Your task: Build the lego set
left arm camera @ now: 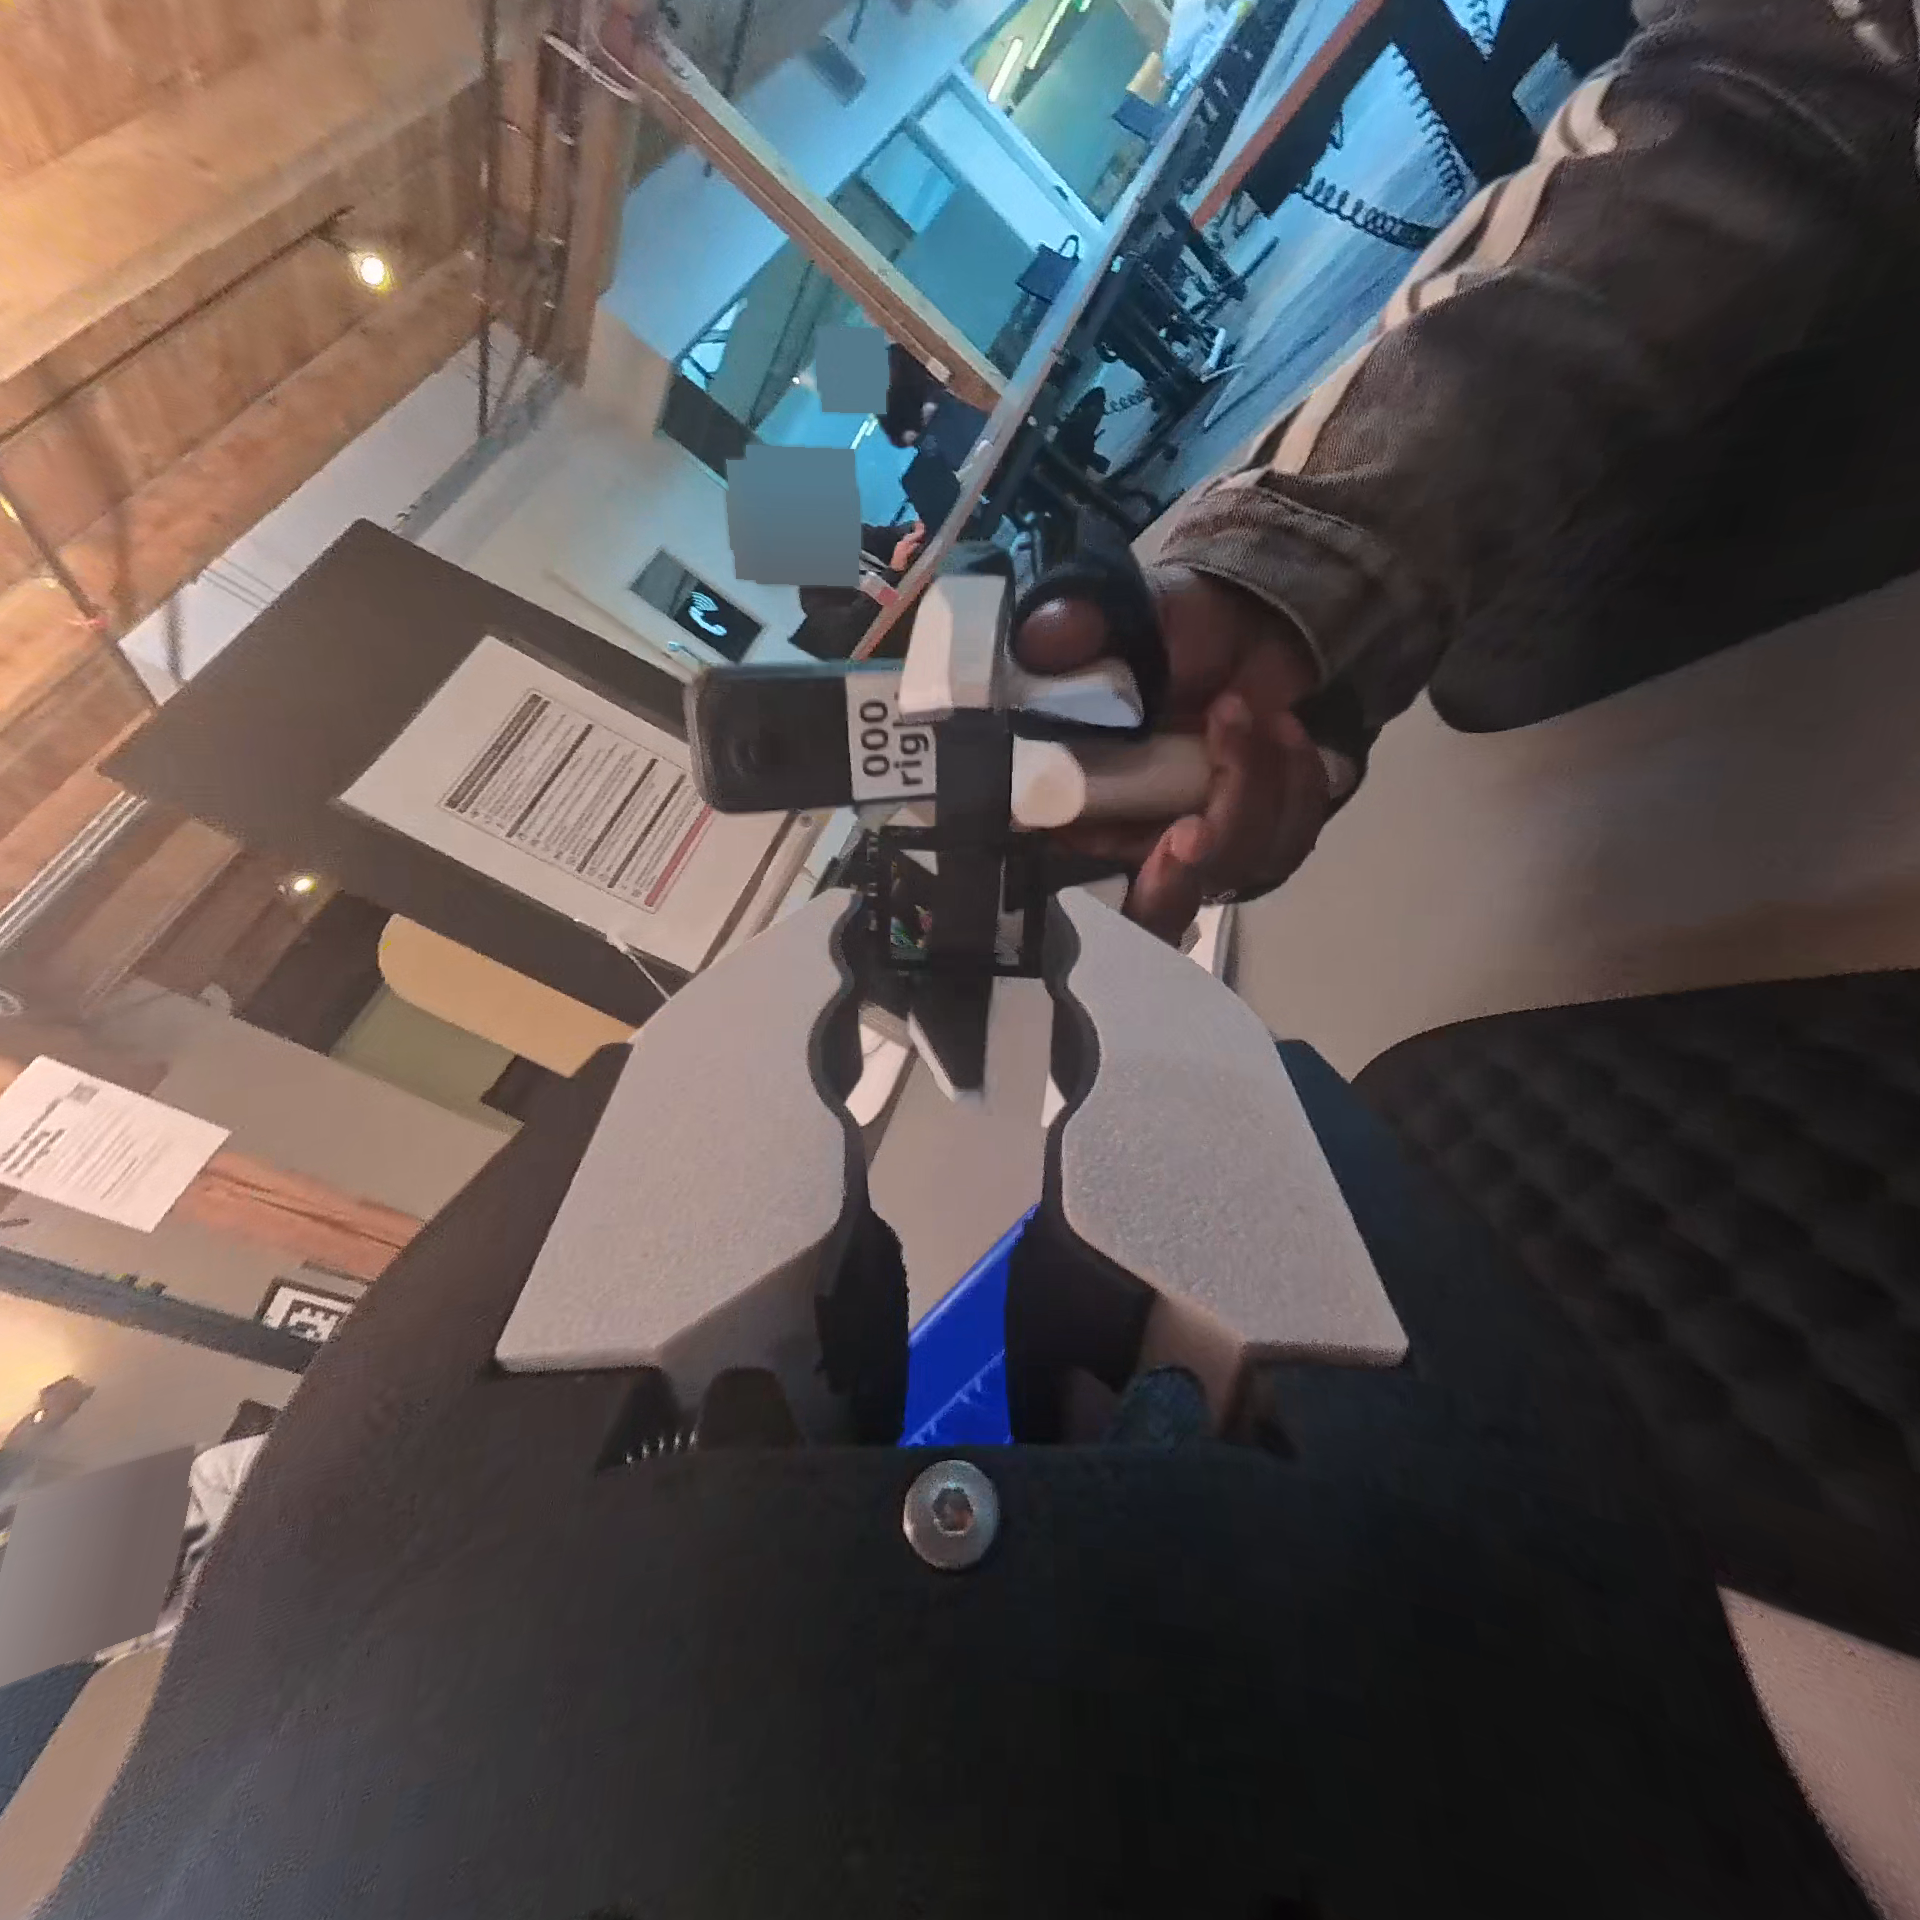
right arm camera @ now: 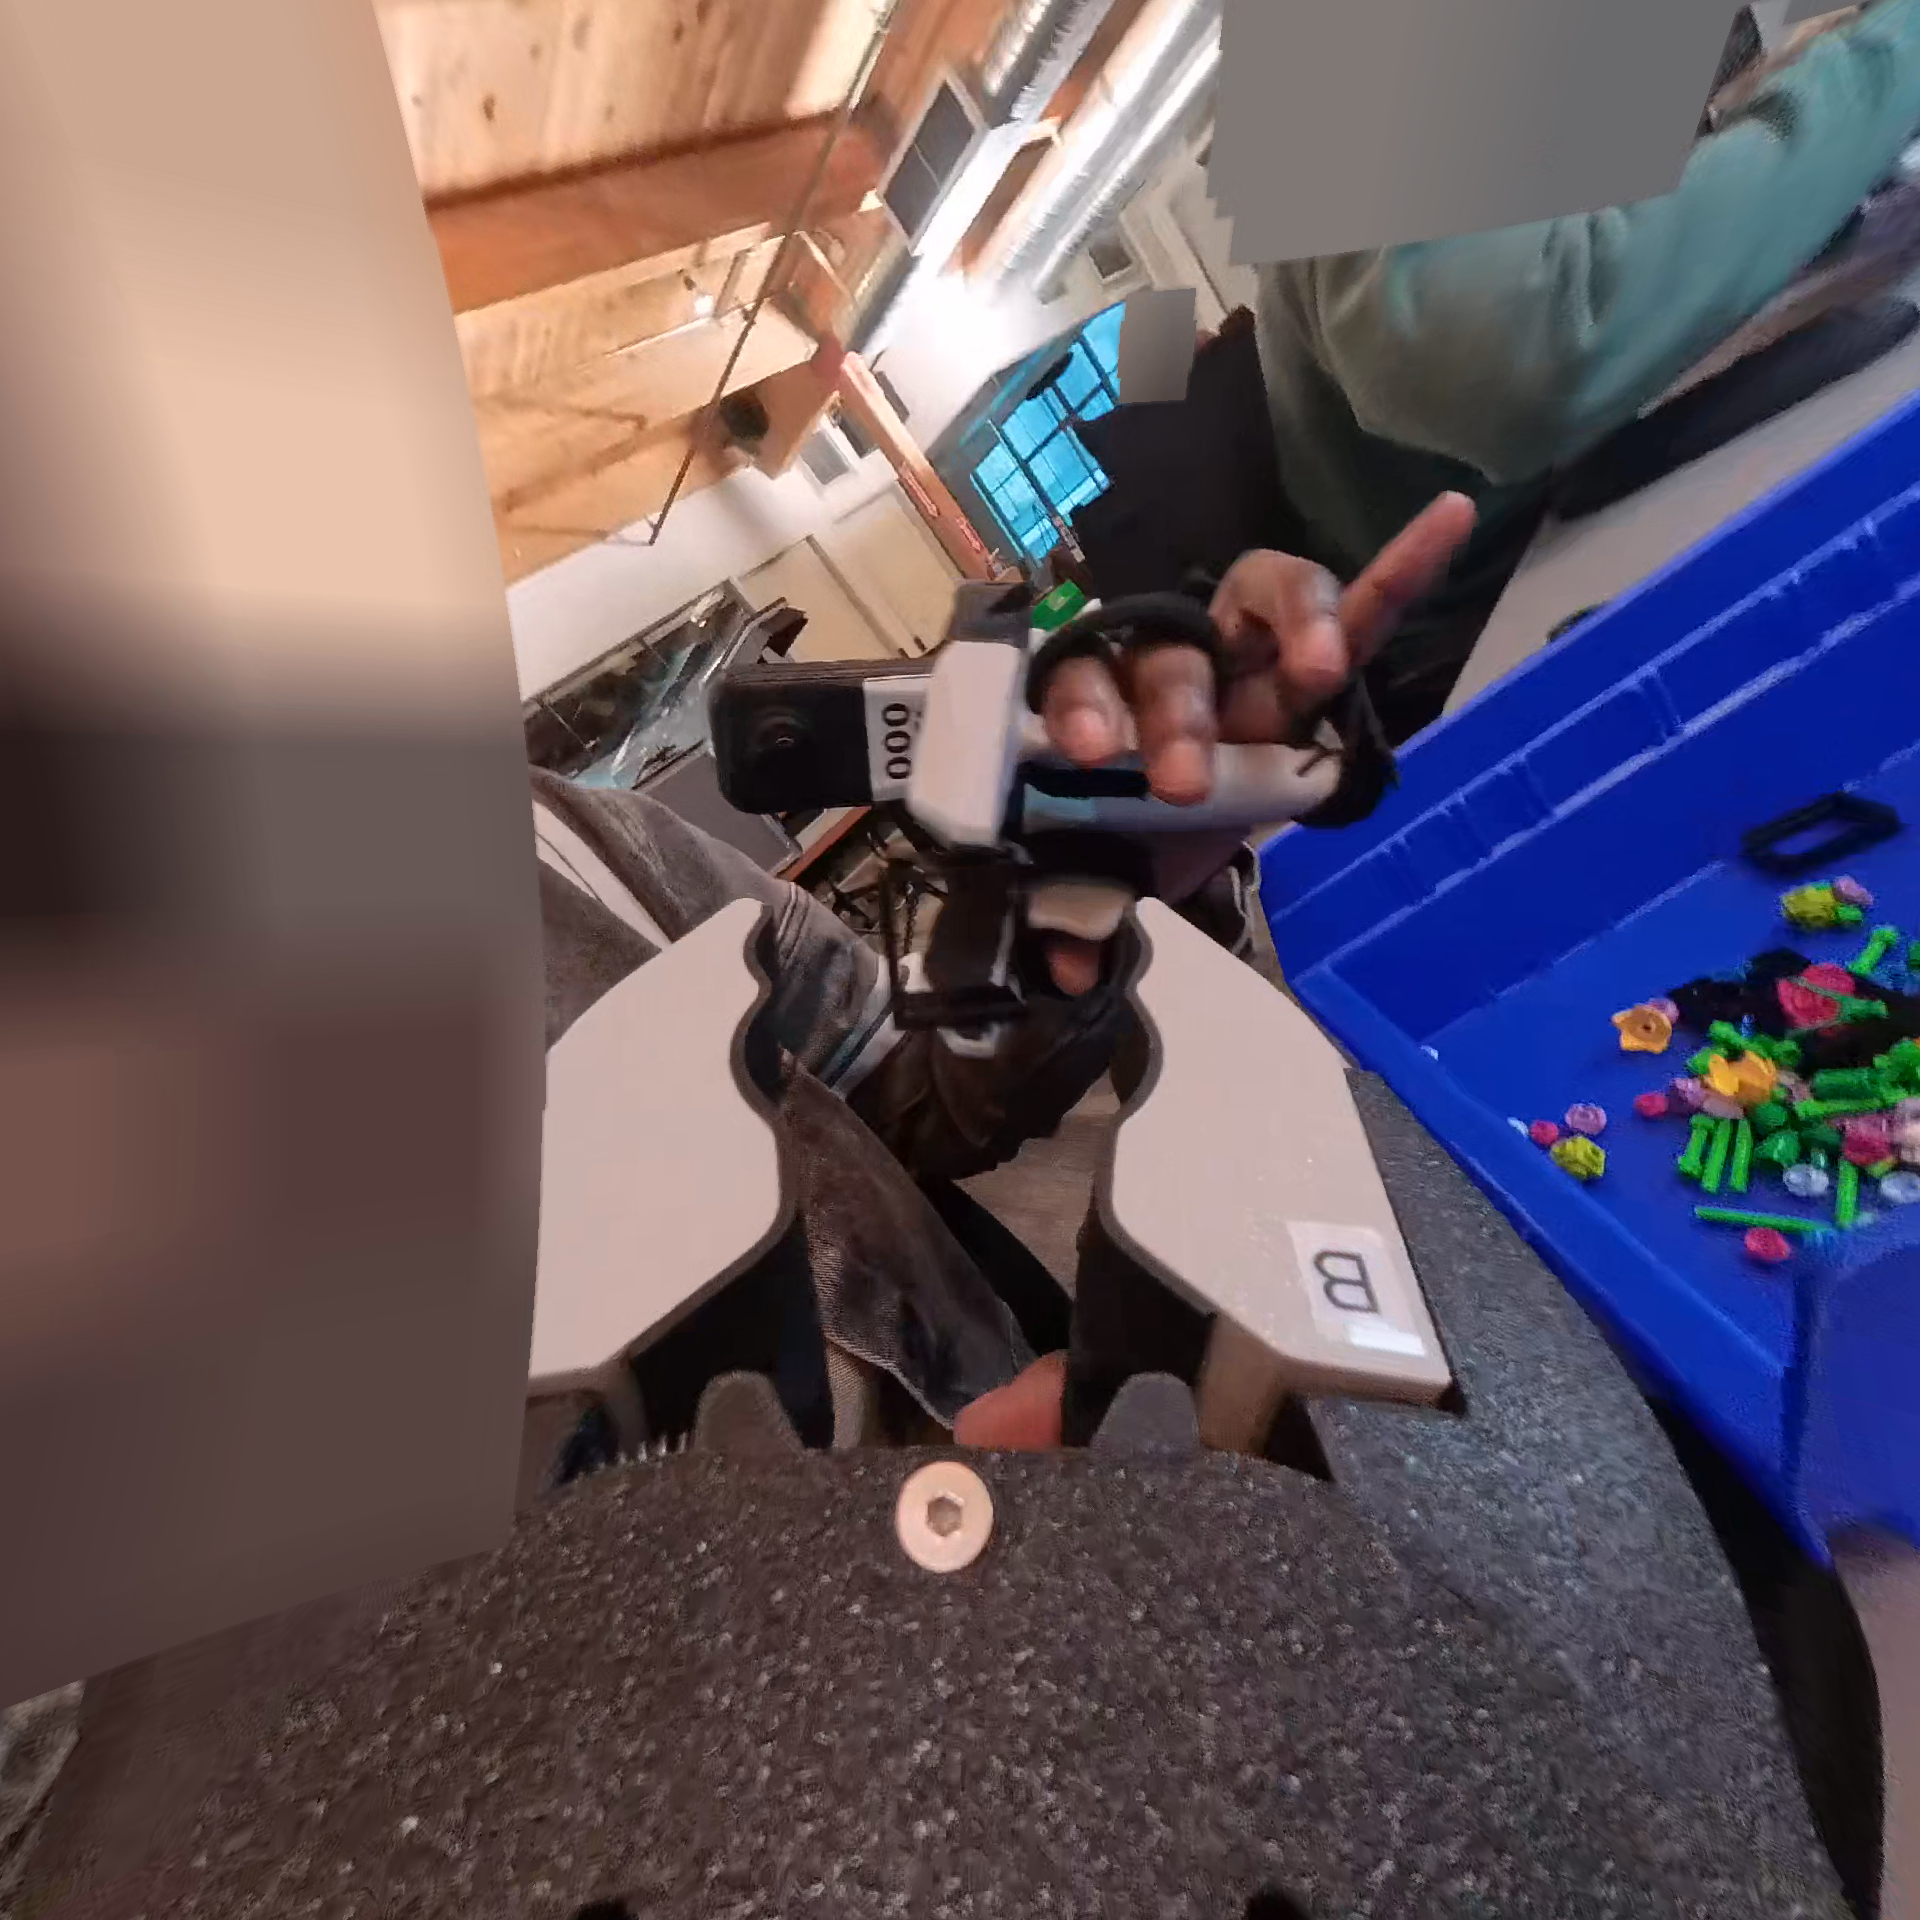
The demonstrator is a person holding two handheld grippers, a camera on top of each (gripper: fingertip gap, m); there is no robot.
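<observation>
Both grippers raised, facing each other, off the work. Left gripper (left arm camera: 951, 1049): jaws parted a moderate gap, nothing held. Right gripper (right arm camera: 940, 1049): jaws well apart, empty. Lego pieces (right arm camera: 1808, 1081) lie loose in the blue bin (right arm camera: 1558, 831), at 3 o'clock in the right wrist view. We judge building not yet begun; next we must swing down to 3 o'clock and pick one piece.
</observation>
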